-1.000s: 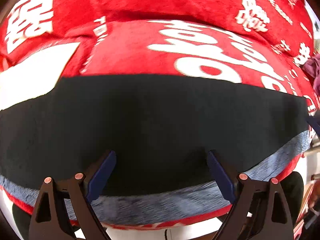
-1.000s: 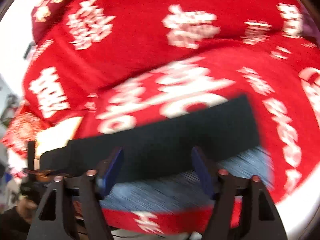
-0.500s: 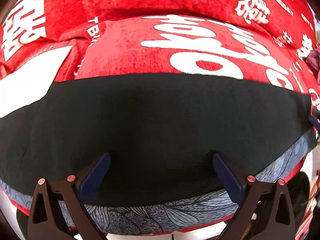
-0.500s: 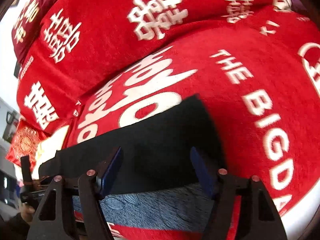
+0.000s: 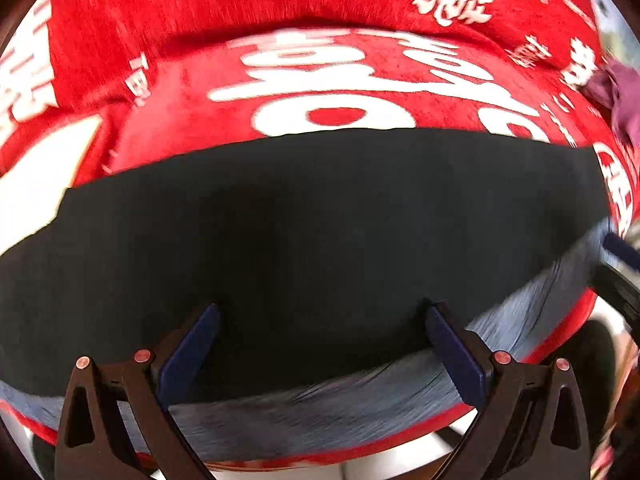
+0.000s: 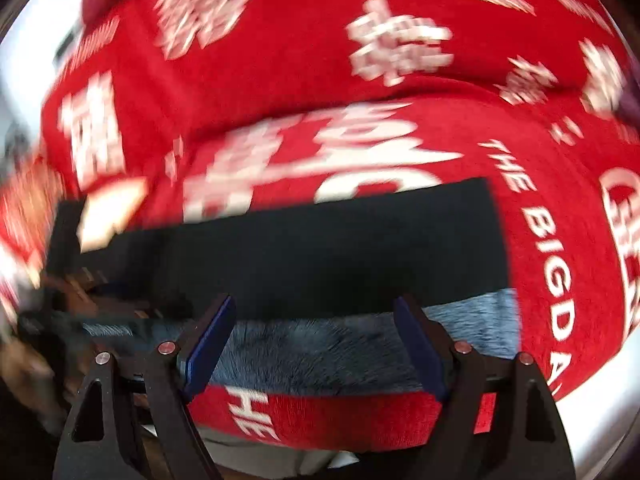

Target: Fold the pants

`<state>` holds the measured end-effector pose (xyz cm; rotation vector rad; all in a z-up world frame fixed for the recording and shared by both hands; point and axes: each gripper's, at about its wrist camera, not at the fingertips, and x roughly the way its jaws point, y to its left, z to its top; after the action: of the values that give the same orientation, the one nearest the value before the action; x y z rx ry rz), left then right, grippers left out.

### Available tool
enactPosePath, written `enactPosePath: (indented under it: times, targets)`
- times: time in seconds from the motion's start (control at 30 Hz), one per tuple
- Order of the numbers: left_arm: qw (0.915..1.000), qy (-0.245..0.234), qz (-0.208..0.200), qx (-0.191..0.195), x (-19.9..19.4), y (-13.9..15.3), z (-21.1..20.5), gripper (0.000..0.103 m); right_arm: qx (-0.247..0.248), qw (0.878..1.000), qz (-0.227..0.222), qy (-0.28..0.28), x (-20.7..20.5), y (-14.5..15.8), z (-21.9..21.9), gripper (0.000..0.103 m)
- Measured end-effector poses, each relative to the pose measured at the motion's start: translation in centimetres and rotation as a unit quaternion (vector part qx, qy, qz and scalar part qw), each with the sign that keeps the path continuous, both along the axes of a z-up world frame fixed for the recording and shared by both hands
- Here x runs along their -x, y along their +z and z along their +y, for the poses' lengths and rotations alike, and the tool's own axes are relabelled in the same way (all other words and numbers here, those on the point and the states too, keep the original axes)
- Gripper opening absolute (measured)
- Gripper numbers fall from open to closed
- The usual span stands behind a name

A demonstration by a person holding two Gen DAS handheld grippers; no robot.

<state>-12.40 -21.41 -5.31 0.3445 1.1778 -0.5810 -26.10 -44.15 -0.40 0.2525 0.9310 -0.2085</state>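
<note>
The black pants (image 5: 312, 220) lie flat in a long folded band across the red cloth, on top of a blue-grey patterned fabric (image 5: 320, 404) that shows along their near edge. My left gripper (image 5: 320, 328) is open and empty, its blue pads spread over the near edge of the pants. In the right wrist view the pants (image 6: 340, 248) end at a square right edge, with the blue-grey fabric (image 6: 320, 352) in front. My right gripper (image 6: 316, 320) is open and empty just above that fabric. The other gripper (image 6: 80, 312) shows blurred at the left.
A red cover with white lettering (image 5: 320, 80) drapes the whole surface and a raised back (image 6: 280, 40). A purple cloth (image 5: 616, 92) lies at the far right. The surface's front edge (image 6: 320, 416) runs just under my right gripper.
Both grippers stay open and empty. The right gripper has swung left, bringing the pants' right end more into the centre. The left gripper has drawn back slightly; both views are motion-blurred.
</note>
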Motion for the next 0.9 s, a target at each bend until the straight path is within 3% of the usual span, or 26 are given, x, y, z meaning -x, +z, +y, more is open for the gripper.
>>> enactPosePath:
  times: [0.1, 0.2, 0.27, 0.4, 0.47, 0.53, 0.6, 0.67, 0.7, 0.77, 0.8, 0.87, 0.9]
  targets:
    - [0.9998, 0.010, 0.008, -0.016, 0.0, -0.3, 4.7, 0.103, 0.015, 0.999, 0.042, 0.014, -1.1, -2.1, 1.5, 0.084]
    - [0.9970, 0.071, 0.026, -0.019, -1.9, -0.5, 11.1, 0.102, 0.020, 0.998, 0.051, 0.007, -1.3, -3.2, 1.3, 0.085]
    - [0.9905, 0.134, 0.020, -0.023, -3.7, -0.2, 16.3, 0.102, 0.023, 0.999, 0.049, 0.008, -1.3, -3.2, 1.2, 0.085]
    - [0.9631, 0.266, 0.001, -0.043, -6.5, 0.2, 26.4, 0.102, 0.021, 0.999, 0.050, 0.007, -1.6, -3.4, 1.1, 0.089]
    - [0.9424, 0.331, -0.001, -0.045, -7.2, 0.6, 31.3, 0.102, 0.019, 0.999, 0.050, 0.006, -1.7, -3.4, 1.2, 0.091]
    - [0.9192, 0.394, 0.012, -0.011, -7.5, 0.9, 36.2, 0.102, 0.024, 0.998, 0.053, 0.006, -1.9, -3.5, 1.4, 0.092]
    - [0.9042, 0.426, 0.025, 0.001, -7.5, 0.6, 38.8, 0.102, 0.029, 0.998, 0.057, 0.007, -2.1, -3.6, 1.7, 0.094]
    - [0.8814, 0.471, 0.029, 0.000, -6.6, 1.1, 40.4, 0.102, 0.030, 0.998, 0.060, 0.008, -2.3, -3.7, 1.9, 0.096]
    - [0.8822, 0.470, 0.026, 0.010, -6.4, 1.5, 40.5, 0.102, 0.031, 0.997, 0.063, 0.005, -2.3, -3.6, 1.9, 0.096]
    - [0.8998, 0.434, 0.014, 0.041, -5.2, 2.6, 38.7, 0.102, 0.029, 0.998, 0.055, 0.004, -2.4, -2.9, 2.3, 0.096]
    - [0.9046, 0.424, 0.006, 0.043, -4.7, 2.9, 38.0, 0.102, 0.028, 0.998, 0.048, 0.008, -2.4, -2.6, 2.5, 0.096]
    - [0.9154, 0.402, 0.004, 0.013, -4.5, 2.1, 35.9, 0.102, 0.036, 0.998, 0.046, 0.013, -2.6, -2.3, 3.0, 0.096]
    - [0.9156, 0.401, 0.024, -0.012, -4.9, 0.7, 35.5, 0.102, 0.037, 0.998, 0.055, 0.013, -2.9, -2.6, 3.0, 0.096]
